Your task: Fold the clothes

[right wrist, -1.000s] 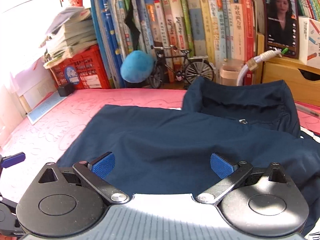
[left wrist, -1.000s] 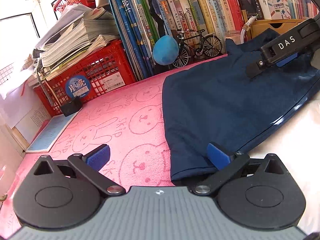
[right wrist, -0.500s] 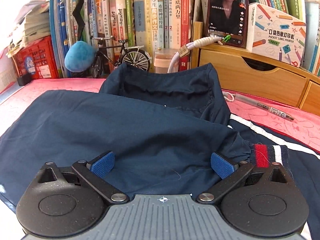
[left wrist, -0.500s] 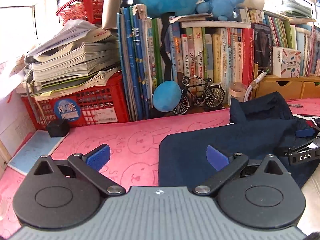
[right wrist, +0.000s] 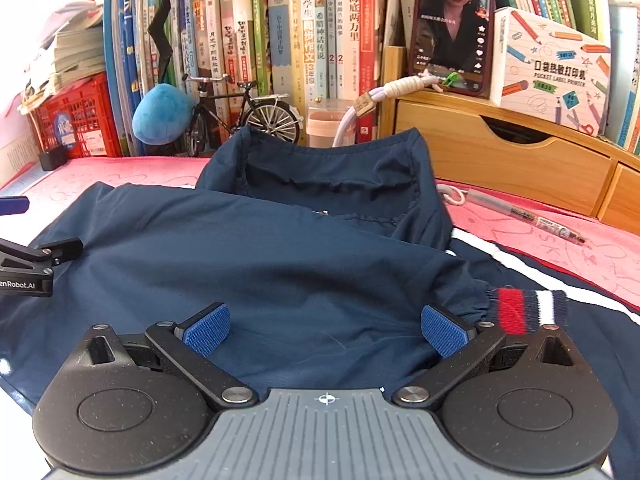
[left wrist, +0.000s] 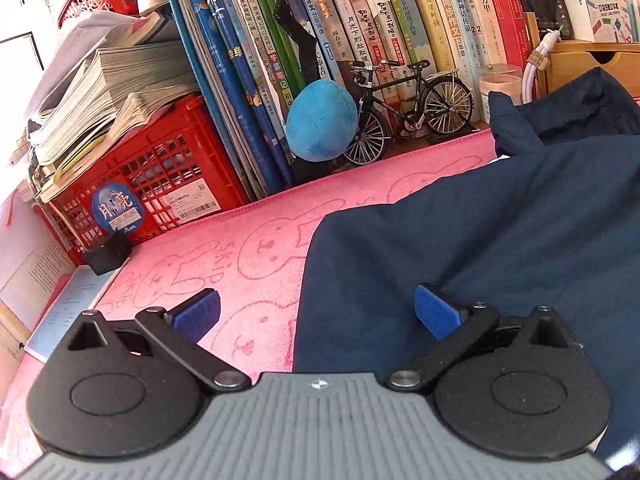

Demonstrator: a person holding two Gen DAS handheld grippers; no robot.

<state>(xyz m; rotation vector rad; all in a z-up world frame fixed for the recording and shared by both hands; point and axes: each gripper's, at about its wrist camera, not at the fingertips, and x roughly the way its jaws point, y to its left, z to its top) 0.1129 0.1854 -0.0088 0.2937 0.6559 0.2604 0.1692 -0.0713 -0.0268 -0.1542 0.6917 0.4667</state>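
A navy jacket (right wrist: 280, 256) lies partly folded on the pink bunny-print mat (left wrist: 224, 248), its hood (right wrist: 332, 172) raised toward the books. A sleeve with a red, white and navy striped cuff (right wrist: 528, 310) lies across the body. My right gripper (right wrist: 326, 328) hovers open just above the jacket, the cuff beside its right finger. My left gripper (left wrist: 316, 314) is open over the jacket's left edge (left wrist: 312, 280), its right pad (left wrist: 434, 314) over cloth and its left pad (left wrist: 198, 314) over bare mat. The left gripper's side (right wrist: 28, 264) shows at the left edge of the right wrist view.
A row of books (left wrist: 360, 40) lines the back with a model bicycle (left wrist: 408, 108) and a blue plush ball (left wrist: 322, 120) in front. A red crate (left wrist: 140, 176) stacked with papers stands left. Wooden drawers (right wrist: 500, 160), a phone (right wrist: 452, 24) and a pen (right wrist: 528, 218) are at the right.
The left gripper has dropped back down over the jacket's left edge and tilted. The right gripper pulled back slightly over the folded sleeve. Both stayed open.
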